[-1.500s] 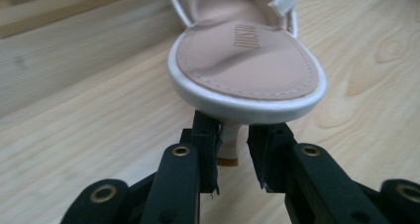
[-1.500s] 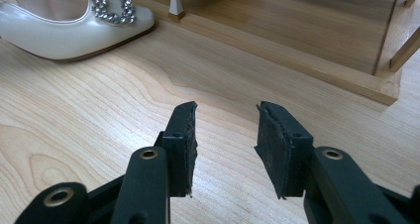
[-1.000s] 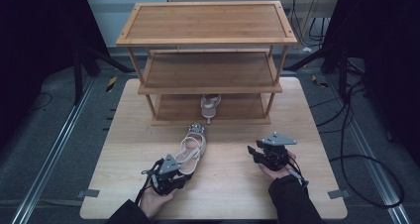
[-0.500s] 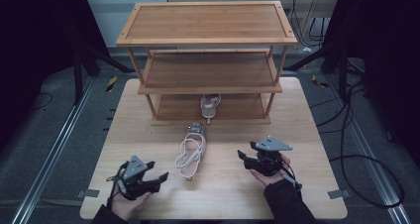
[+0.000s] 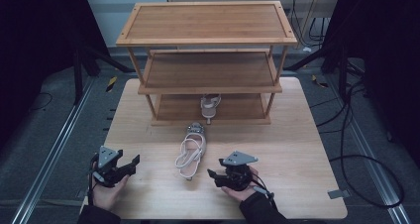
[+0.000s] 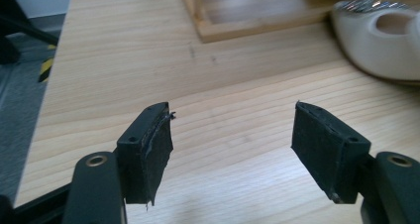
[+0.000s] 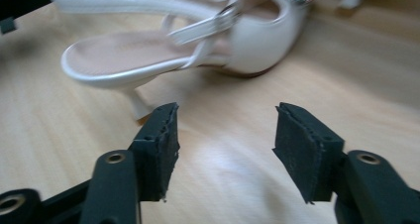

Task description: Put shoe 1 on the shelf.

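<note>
Dark floor and black frame legs surround a pale wooden table [image 5: 307,135], at whose far side stands a three-tier wooden shoe rack [image 5: 208,60]. On the rack's lowest shelf sits one white sandal [image 5: 209,106]. Its mate, a white slingback heel [image 5: 190,152] with a sparkly toe ornament, lies on the bare table just in front of the rack, toe toward the rack and heel toward the person. Near the table's front left corner the left gripper [image 5: 132,162] is released, its jaws wide apart with only tabletop between them, well apart from the shoe; the left gripper view catches the shoe's toe at its upper right edge. To the shoe's right, the right gripper [image 5: 212,177] sits near the heel, pointing at it; its jaws, which have just been closing a little, stand apart and touch nothing.
</note>
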Motion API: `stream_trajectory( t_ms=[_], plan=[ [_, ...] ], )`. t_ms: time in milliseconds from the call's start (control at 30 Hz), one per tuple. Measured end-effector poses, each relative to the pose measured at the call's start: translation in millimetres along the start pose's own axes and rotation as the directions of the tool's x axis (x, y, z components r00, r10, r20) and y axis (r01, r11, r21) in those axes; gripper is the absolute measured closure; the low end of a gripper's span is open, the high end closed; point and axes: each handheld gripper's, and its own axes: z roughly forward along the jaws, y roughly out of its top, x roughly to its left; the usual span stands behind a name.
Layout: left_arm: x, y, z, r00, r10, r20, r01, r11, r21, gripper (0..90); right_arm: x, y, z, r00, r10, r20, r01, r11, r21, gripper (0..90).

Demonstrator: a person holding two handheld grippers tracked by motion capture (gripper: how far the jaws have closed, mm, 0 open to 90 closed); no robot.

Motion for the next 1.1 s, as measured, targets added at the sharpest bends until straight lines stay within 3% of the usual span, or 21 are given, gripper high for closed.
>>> stream_trajectory(
  t_ms=[200,467,567,667,767,867,900,1000,1100],
  plan=[
    [6.7,-1.3,-0.5,0.9994,-0.019,-0.028,0.018,0.9997,-0.014,29.1,29.1,-6.8,20.5,0.9984,-0.020,-0.053,0.022,0.999,0.034,44.5],
    [6.9,-1.4,-0.2,0.9994,-0.020,-0.027,0.020,0.9997,-0.012,30.4,46.6,-0.7,38.5,0.9982,-0.034,-0.049,0.036,0.999,0.036,49.8],
    [7.2,-1.3,-0.7,0.9994,-0.027,-0.022,0.026,0.9995,-0.017,31.6,50.4,3.0,49.2,0.9993,-0.025,-0.028,0.026,0.999,0.041,56.7],
    [7.5,-1.3,-0.8,0.9994,-0.029,-0.019,0.029,0.9994,-0.017,32.3,53.1,4.2,56.3,0.9987,0.017,-0.049,-0.015,0.999,0.037,66.1],
    [7.5,-1.3,-0.9,0.9995,-0.028,-0.016,0.028,0.9995,-0.015,33.1,53.9,4.8,57.5,0.9995,-0.007,-0.031,0.009,0.999,0.044,73.6],
    [7.3,-1.3,-1.5,0.9996,-0.022,-0.016,0.022,0.9997,-0.014,33.6,53.0,4.3,54.4,0.9995,-0.017,-0.027,0.019,0.998,0.055,75.1],
    [7.2,-1.3,-1.7,0.9996,-0.022,-0.016,0.022,0.9997,-0.014,33.7,51.0,3.6,48.5,0.9989,-0.042,-0.020,0.044,0.997,0.066,76.2],
    [7.4,-1.5,-1.7,0.9996,-0.024,-0.015,0.024,0.9996,-0.015,34.0,40.7,1.2,32.5,0.9993,-0.037,-0.003,0.038,0.996,0.081,77.5],
    [6.8,-1.5,-1.0,0.9997,-0.020,-0.014,0.019,0.9997,-0.011,34.1,22.0,-3.6,13.2,0.9980,-0.033,0.054,0.028,0.995,0.092,79.2]
  ],
)
